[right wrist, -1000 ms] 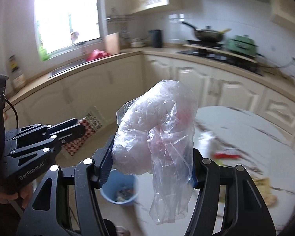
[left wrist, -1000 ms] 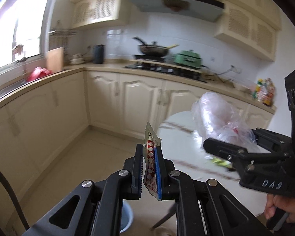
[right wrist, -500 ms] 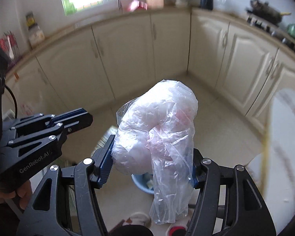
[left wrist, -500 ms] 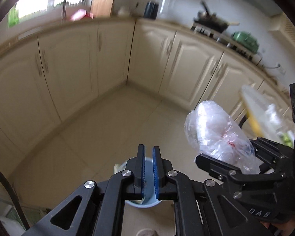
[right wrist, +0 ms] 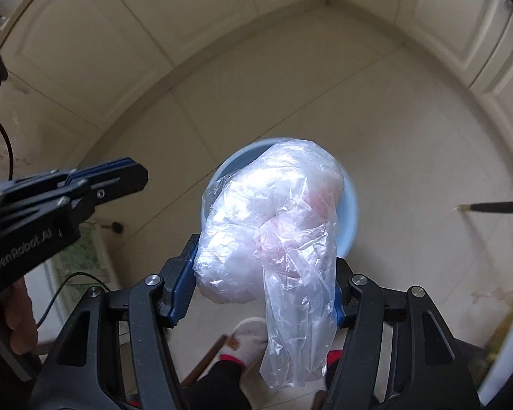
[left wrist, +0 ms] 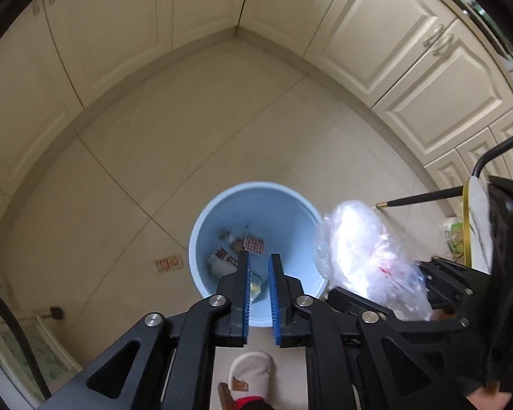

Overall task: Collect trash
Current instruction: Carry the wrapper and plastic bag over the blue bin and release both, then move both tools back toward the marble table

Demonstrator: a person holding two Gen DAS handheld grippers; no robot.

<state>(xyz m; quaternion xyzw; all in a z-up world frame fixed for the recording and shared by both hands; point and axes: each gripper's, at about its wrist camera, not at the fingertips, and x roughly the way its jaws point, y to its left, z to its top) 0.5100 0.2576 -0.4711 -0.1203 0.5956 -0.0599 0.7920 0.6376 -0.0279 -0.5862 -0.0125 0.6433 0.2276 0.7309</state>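
A light blue trash bin [left wrist: 201,225] stands on the tiled floor and holds several wrappers, among them a red-and-white checked one [left wrist: 253,243]. My left gripper [left wrist: 258,262] hangs over the bin's near side, jaws slightly apart with nothing between them. My right gripper [right wrist: 265,266] is shut on a crumpled clear plastic bag [right wrist: 273,212] and holds it above the bin [right wrist: 349,215]. The bag also shows in the left wrist view [left wrist: 355,249], just right of the bin's rim. The left gripper also shows in the right wrist view [right wrist: 133,176], at the left.
Cream cabinet doors [left wrist: 386,34] run around the floor corner. A black chair leg [left wrist: 420,198] and the white table edge [left wrist: 477,225] are at the right. The person's slippered foot [left wrist: 249,372] is just below the bin. A small floor drain [left wrist: 168,262] lies left of the bin.
Both grippers tilted down from the kitchen view to over the bin. The left gripper let go of the checked wrapper, which now lies in the bin. The right still holds the bag.
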